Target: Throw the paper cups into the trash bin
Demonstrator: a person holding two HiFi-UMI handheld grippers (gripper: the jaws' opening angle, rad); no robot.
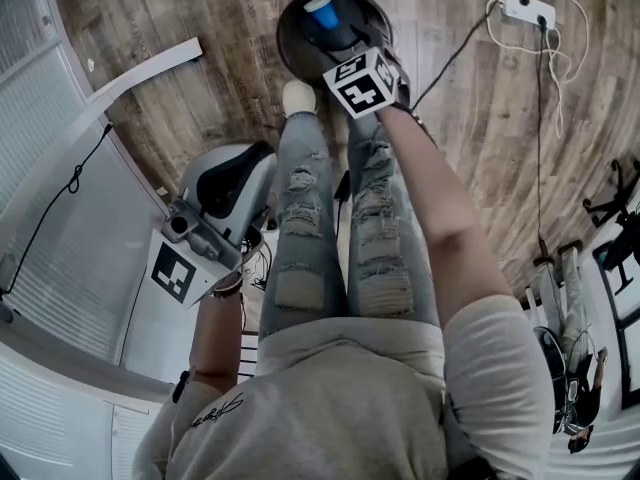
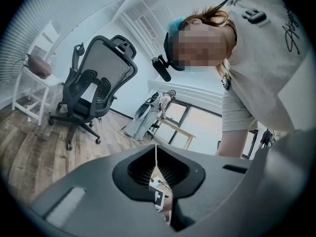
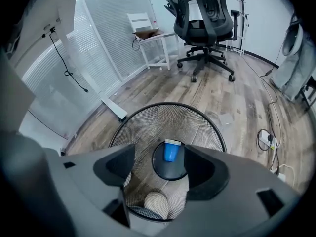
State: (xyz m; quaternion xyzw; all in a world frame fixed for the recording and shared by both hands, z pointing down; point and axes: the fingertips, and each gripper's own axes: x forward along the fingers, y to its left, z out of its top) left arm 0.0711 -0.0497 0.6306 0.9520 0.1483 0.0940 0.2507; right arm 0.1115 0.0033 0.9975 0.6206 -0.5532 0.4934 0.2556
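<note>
One blue cup (image 3: 171, 151) lies in the trash bin (image 3: 148, 121) beneath the right tool (image 3: 164, 174), whose jaws gape empty; the left tool (image 2: 157, 171) is closed on nothing, so fetching another cup seems next.

I see a round trash bin (image 3: 147, 125) of black wire mesh standing upright on a wood-plank floor (image 3: 217, 90), its mouth open to the top and its solid dark base showing inside. One blue paper cup (image 3: 171, 152) with a pale rim rests on that base, near the middle. I cannot tell whether the cup stands upright or lies on its side.
</note>
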